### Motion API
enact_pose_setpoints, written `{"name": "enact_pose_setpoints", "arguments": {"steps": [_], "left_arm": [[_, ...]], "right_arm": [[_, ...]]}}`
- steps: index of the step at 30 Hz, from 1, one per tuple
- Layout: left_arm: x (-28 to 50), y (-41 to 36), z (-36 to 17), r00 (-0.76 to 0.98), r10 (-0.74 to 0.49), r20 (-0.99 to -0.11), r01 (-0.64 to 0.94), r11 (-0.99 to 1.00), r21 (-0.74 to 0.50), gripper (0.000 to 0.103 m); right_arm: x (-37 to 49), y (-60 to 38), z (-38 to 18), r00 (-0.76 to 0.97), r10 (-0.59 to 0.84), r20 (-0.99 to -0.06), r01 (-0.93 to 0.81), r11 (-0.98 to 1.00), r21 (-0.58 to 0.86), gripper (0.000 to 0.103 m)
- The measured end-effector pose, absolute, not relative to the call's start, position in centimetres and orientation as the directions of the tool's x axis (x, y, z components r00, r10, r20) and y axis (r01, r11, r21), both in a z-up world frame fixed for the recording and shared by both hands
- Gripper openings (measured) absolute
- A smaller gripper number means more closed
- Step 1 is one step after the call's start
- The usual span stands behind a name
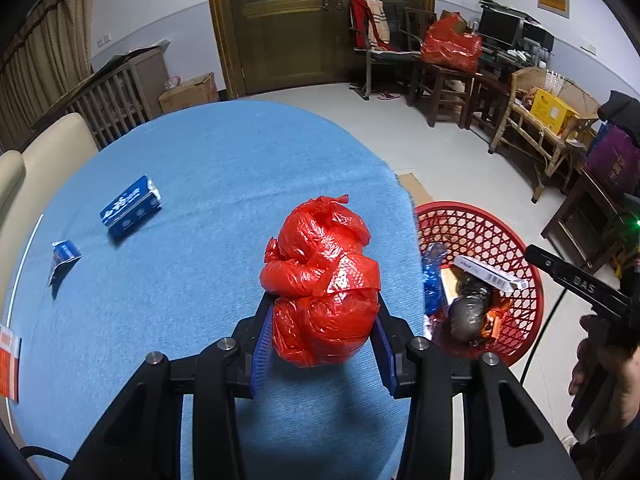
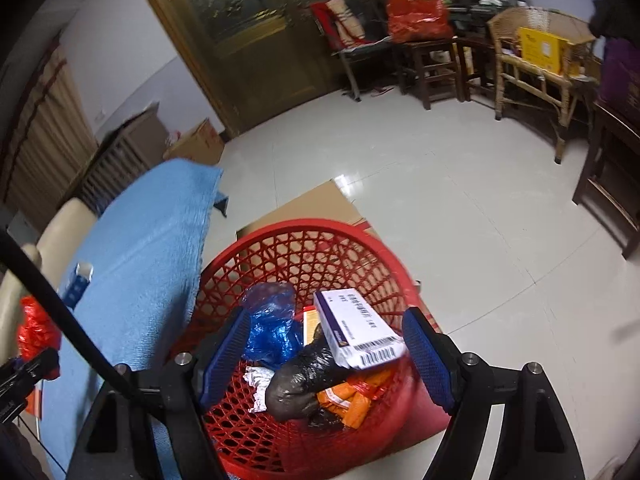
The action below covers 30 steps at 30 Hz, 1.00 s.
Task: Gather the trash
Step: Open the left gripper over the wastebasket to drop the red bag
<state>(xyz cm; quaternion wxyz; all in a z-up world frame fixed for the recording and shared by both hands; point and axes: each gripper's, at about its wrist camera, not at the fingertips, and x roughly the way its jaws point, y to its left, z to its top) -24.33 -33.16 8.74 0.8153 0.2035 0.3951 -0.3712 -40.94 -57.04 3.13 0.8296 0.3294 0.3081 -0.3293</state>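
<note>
My left gripper (image 1: 322, 346) is shut on a knotted red plastic bag (image 1: 322, 284) and holds it over the blue tablecloth (image 1: 208, 168). A blue carton (image 1: 131, 206) and a small blue wrapper (image 1: 64, 256) lie on the cloth to the left. The red basket (image 1: 520, 248) stands on the floor beside the table. My right gripper (image 2: 326, 354) is open and empty above the basket (image 2: 256, 256), which holds a white box (image 2: 358, 334), a blue bag (image 2: 270, 324), a dark bag (image 2: 304, 384) and orange wrappers (image 2: 352, 400). The red bag also shows at the far left of the right wrist view (image 2: 36, 332).
A red and white packet (image 1: 8, 364) lies at the table's left edge. A beige chair (image 1: 44, 148) stands behind the table. Flat cardboard (image 2: 316, 204) lies under the basket. Wooden chairs (image 1: 444, 84), a wicker bench (image 1: 536, 120) and a door (image 1: 292, 28) line the room.
</note>
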Motion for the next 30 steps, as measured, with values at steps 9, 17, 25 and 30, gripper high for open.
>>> {"name": "enact_pose_setpoints", "arguments": {"steps": [9, 17, 25, 30], "left_arm": [[-27.2, -38.2, 8.8, 0.323, -0.503, -0.802, 0.841, 0.541, 0.000, 0.046], [-29.4, -42.3, 7.8, 0.241, -0.516, -0.822, 0.888, 0.460, -0.029, 0.046], [-29.6, -44.9, 6.5, 0.174, -0.503, -0.846, 0.904, 0.423, -0.066, 0.072], [-28.5, -43.8, 7.1, 0.192, -0.504, -0.842, 0.887, 0.456, -0.071, 0.077]], "right_arm": [[-45.9, -56.8, 4.8, 0.612, -0.391, -0.688, 0.771, 0.489, 0.407, 0.081], [-48.2, -56.9, 5.5, 0.618, -0.406, -0.673, 0.773, 0.468, 0.428, 0.081], [-49.0, -57.2, 5.4, 0.624, -0.409, -0.666, 0.773, 0.448, 0.450, 0.081], [-48.8, -56.7, 5.5, 0.630, -0.404, -0.663, 0.767, 0.458, 0.450, 0.081]]}}
